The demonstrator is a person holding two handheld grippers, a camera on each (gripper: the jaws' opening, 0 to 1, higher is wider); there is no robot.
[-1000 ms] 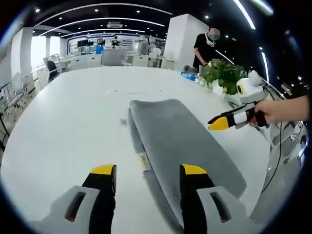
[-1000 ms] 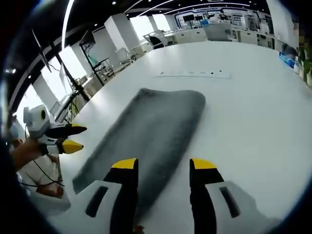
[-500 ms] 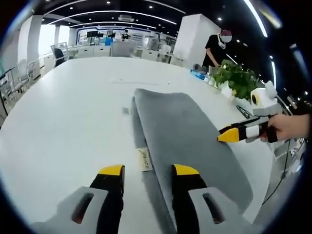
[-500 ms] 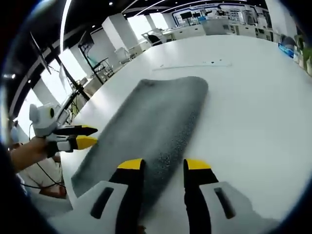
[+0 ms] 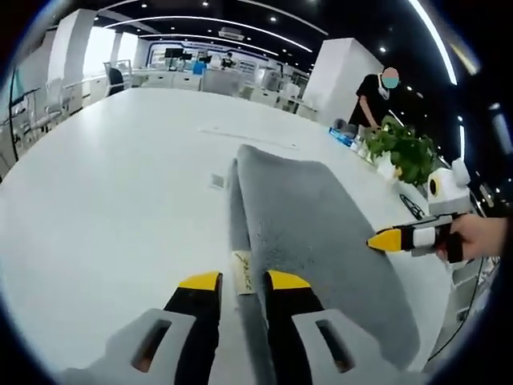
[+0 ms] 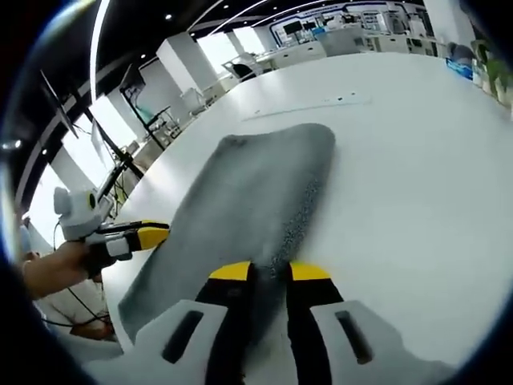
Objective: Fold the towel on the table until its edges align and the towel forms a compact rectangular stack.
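A grey towel (image 5: 321, 216) lies folded lengthwise in a long strip on the white table (image 5: 104, 200). My left gripper (image 5: 243, 282) has its jaws drawn close on the towel's near left edge, where a white label (image 5: 243, 273) shows between the yellow tips. In the right gripper view the towel (image 6: 248, 192) stretches away, and my right gripper (image 6: 271, 273) pinches its near right edge. The right gripper (image 5: 401, 239), held by a hand, also shows at the towel's right side. The left gripper (image 6: 136, 234) appears beside the towel's left side.
A potted plant (image 5: 405, 148) stands at the table's far right edge, with a person (image 5: 375, 96) behind it. A thin pale strip (image 5: 248, 138) and a small grey patch (image 5: 216, 181) lie on the table beyond the towel. Desks and chairs fill the background.
Both pairs of jaws have narrowed from wide open down onto the towel's edges. Both cameras have moved closer to the towel.
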